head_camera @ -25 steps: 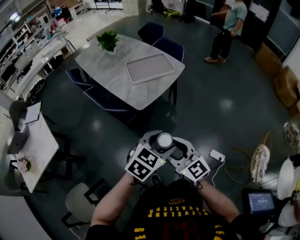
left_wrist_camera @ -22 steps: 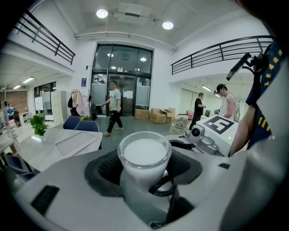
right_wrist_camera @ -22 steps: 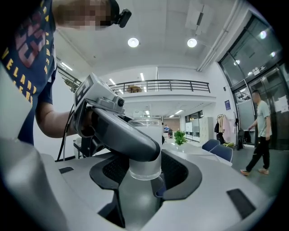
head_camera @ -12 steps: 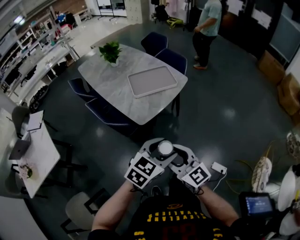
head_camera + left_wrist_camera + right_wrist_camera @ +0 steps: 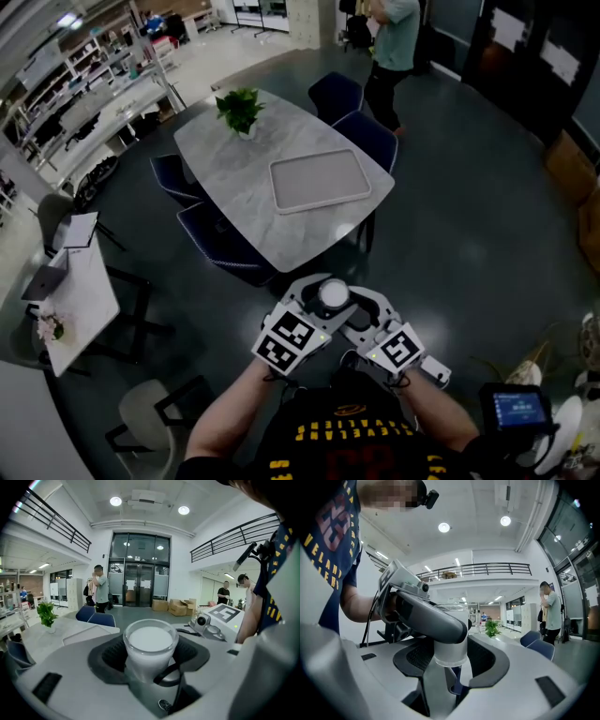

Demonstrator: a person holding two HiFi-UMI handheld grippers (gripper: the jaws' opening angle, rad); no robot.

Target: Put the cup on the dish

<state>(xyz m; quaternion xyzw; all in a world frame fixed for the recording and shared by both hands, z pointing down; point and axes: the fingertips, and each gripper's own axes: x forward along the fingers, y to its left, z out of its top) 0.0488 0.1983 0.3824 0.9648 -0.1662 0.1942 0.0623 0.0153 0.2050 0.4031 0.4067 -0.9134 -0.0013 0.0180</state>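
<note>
i had the left gripper (image 5: 150, 641) fingers clenched on the white-filled round glass cup (image 5: 331, 294). it also stood between the fingers of the right gripper (image 5: 451, 656), grip unclear. straight ahead of the fingers, well apart, the bare pale rectangular dish (image 5: 319, 180) lay on the marble desk (image 5: 234, 159).

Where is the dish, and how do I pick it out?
Ahead stands the pale marble table ringed by dark blue chairs. The dish lies flat on its right half. Unlike the leafy potted plant at the far end, it is a wide rectangular tray with rounded corners.
</note>
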